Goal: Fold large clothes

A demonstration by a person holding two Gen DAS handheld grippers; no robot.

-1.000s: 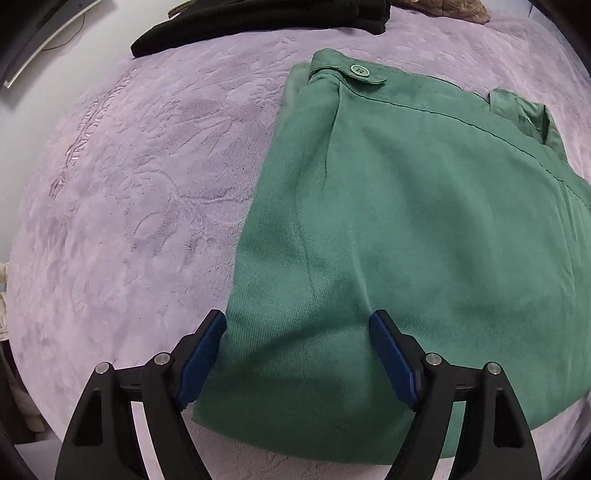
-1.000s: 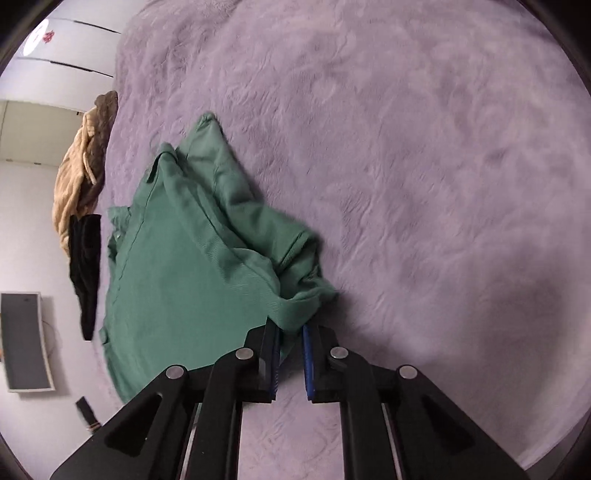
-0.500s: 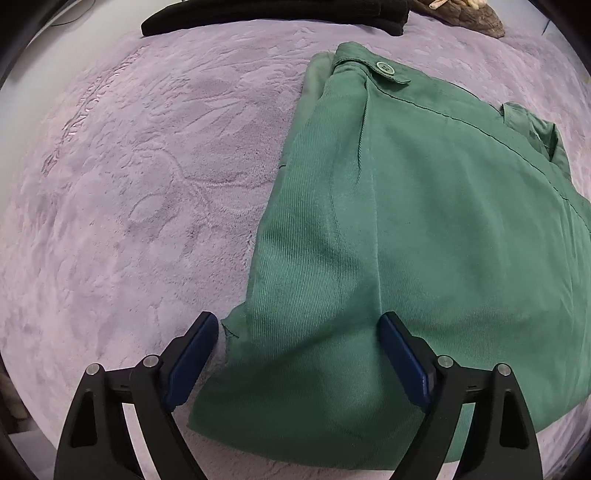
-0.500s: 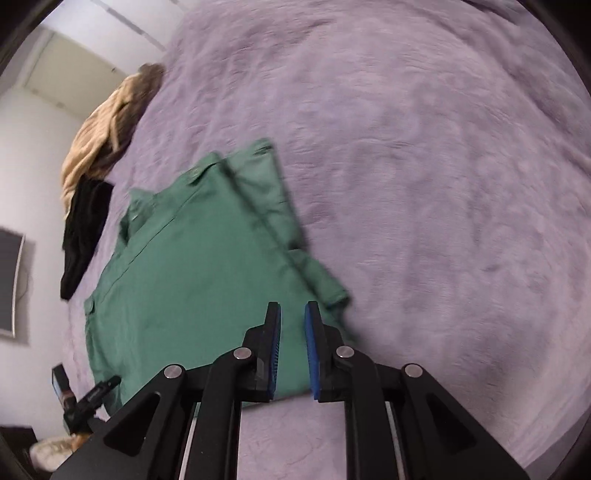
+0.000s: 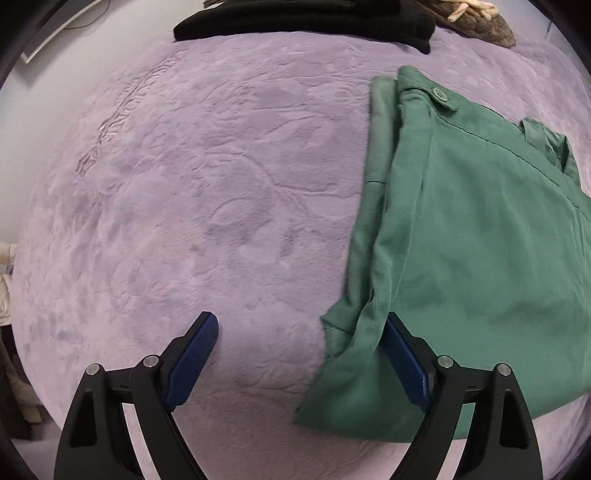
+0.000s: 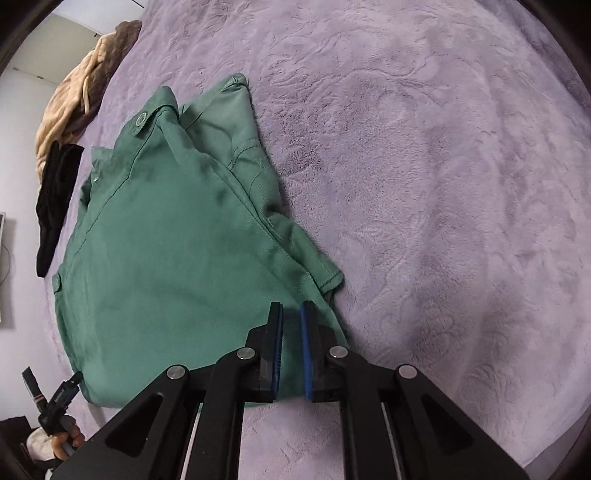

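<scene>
A green garment (image 5: 472, 236) lies folded in a rough rectangle on the purple bedspread (image 5: 221, 192). It also shows in the right wrist view (image 6: 177, 236), buttoned tabs at its far end. My left gripper (image 5: 301, 328) is open and empty, beside the garment's near left corner; its right finger touches the cloth edge. My right gripper (image 6: 291, 314) has its jaws nearly closed with a narrow gap and holds nothing; it hovers over the garment's near right corner.
A black garment (image 5: 303, 18) and a tan one (image 5: 476, 18) lie at the bed's far edge; they also show in the right wrist view, black (image 6: 55, 195) and tan (image 6: 81, 85). The left gripper appears at the lower left (image 6: 55, 406).
My right gripper let go of the garment's corner, which now lies flat. My left gripper shifted left, off the garment, so the cloth lies to its right.
</scene>
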